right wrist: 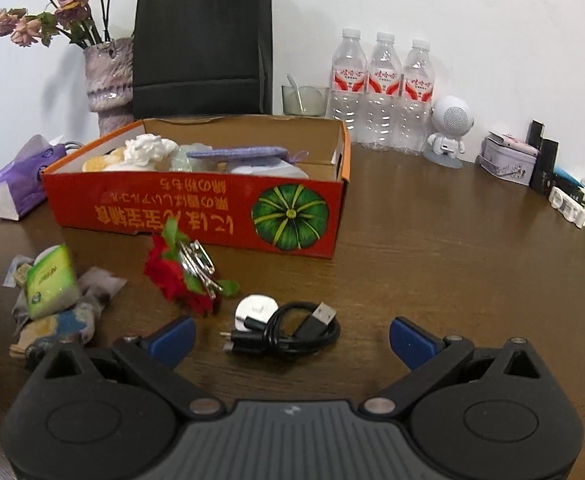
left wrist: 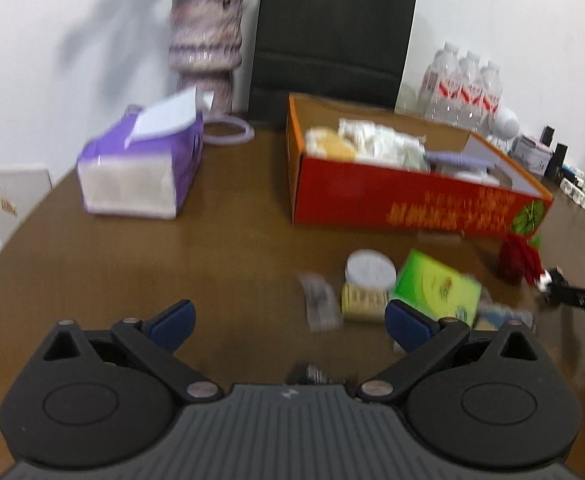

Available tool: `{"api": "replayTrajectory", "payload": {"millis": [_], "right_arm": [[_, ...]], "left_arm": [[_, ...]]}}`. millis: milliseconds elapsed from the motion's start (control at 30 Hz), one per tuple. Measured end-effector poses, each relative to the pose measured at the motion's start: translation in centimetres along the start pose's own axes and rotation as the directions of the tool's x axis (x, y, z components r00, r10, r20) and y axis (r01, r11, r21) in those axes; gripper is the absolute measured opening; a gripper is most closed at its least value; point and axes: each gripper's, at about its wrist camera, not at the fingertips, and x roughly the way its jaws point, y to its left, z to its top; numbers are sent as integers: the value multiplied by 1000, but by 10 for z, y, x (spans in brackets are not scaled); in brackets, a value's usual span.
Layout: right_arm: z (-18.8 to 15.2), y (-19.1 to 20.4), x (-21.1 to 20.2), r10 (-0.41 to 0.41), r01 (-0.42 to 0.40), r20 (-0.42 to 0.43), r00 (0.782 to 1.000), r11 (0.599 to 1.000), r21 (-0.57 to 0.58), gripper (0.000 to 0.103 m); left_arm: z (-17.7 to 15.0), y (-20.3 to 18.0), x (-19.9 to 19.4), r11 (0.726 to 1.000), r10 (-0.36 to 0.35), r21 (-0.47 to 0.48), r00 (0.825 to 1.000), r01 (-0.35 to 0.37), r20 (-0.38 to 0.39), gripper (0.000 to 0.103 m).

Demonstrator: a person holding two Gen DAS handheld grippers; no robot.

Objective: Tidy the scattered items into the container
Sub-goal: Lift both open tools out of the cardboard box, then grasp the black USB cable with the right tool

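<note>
scattered items lay on the brown wooden counter (right wrist: pixel 432 248) in front of the open red and orange cardboard box (right wrist: pixel 196 212) with a green pumpkin printed on its side. the box sat toward the back of the counter and already held a white crumpled cloth (right wrist: pixel 148 150), some pale yellow rounded pieces (right wrist: pixel 98 162), a flat lilac fabric pouch (right wrist: pixel 236 154) and a white lump beneath it; what else lay deeper inside could not be made out. outside the box, a red artificial flower with green leaves (right wrist: pixel 172 276) lay just before its front wall with a bunch of silver metal clips (right wrist: pixel 198 264) resting on it. near it lay a coiled black usb cable (right wrist: pixel 288 330) touching a small round white disc (right wrist: pixel 254 308). to the left lay a green packet (right wrist: pixel 50 280) on a heap of crumpled socks (right wrist: pixel 64 320), and in the left wrist view a round white-lidded jar (left wrist: pixel 368 270) stood beside that packet. a purple tissue pack (left wrist: pixel 140 164) stood well left of the box.

the right claw (right wrist: pixel 290 338) was spread wide and empty, with the cable between its blue fingers. the left claw (left wrist: pixel 288 322) was also wide open, holding nothing.
</note>
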Motion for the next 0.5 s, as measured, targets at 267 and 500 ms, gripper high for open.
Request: {"api": "replayTrajectory", "payload": {"millis": [267,500], "right_arm": [[-2,-5,16,-4,5,-17,1000,999,36,93],[-7,-4,4,37,-37,9,999,999,21,33]], "left_arm": [[-24,-11,-5,999,-12,43,1000,12,-10,88],[-25,-13,-8,996,6,91,1000,-7,13,4]]}}
